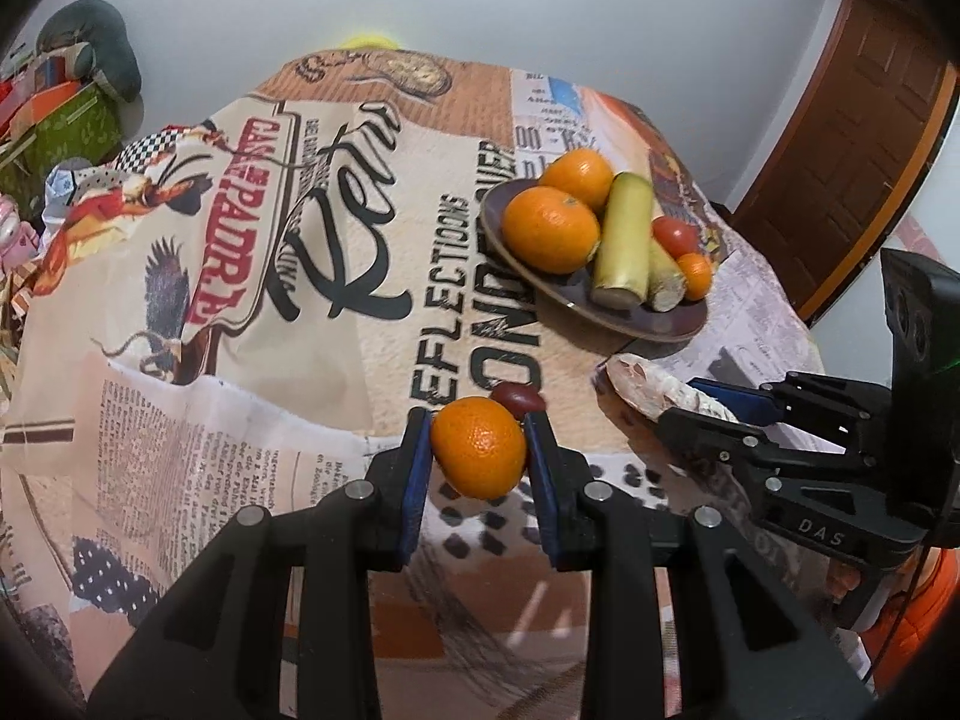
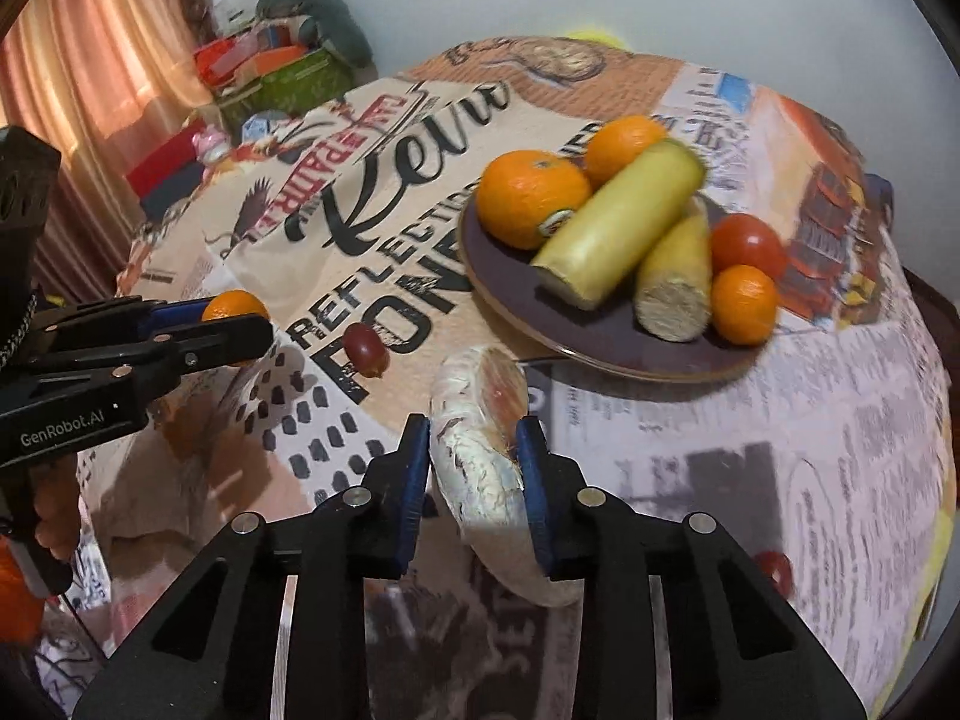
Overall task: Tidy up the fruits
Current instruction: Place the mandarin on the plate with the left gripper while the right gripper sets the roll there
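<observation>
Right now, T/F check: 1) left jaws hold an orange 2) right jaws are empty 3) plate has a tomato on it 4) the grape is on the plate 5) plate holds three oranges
1) True: the left gripper is shut on an orange.
2) False: the right gripper grips a pale long vegetable.
3) True: a tomato sits on the plate.
4) False: the grape lies on the tablecloth, off the plate.
5) True.
</observation>
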`<state>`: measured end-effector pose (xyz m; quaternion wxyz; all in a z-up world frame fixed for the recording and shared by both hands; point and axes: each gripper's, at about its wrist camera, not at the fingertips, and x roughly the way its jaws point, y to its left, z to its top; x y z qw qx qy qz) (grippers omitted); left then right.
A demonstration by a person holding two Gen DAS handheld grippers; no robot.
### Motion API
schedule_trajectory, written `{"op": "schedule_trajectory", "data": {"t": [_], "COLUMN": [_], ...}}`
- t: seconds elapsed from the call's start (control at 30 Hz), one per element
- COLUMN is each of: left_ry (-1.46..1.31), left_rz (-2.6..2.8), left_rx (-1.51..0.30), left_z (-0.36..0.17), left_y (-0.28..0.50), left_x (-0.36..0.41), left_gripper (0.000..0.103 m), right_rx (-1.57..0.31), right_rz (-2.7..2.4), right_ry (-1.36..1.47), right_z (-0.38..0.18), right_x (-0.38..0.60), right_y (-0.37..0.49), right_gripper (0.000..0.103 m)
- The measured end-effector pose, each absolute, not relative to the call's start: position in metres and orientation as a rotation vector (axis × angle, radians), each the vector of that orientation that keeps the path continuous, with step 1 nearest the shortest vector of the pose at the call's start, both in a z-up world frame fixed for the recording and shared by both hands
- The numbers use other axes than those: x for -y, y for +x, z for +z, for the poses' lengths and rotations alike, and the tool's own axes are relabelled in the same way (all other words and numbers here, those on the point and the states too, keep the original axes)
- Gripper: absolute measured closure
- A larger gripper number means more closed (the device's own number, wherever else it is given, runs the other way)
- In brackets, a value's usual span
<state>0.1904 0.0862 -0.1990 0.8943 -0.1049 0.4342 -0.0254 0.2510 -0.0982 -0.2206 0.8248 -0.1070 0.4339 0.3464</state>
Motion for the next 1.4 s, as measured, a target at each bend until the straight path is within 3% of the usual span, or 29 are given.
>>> {"op": "schedule_trajectory", "data": {"t": [0.67,1.4], "left_ry": [-0.168,-0.158], "left_rz": [-0.109,-0.137], "left_rx": [-0.818,-0.883], "left_z": [-0.159,-0.196], "left_y": [0.216,0.298], "left_x": [-0.053,-0.037], "left_gripper": [0.072,0.072], "right_rx": [-0.731,-0.657], "right_rz": [0.631,0.552], "right_ry": [-0.132,-0.133], "right_z": [-0.158,-0.151], "right_x": [0.146,0.139], "right_y": [0.261,0.332], "right_gripper": [0.079,0.080]}}
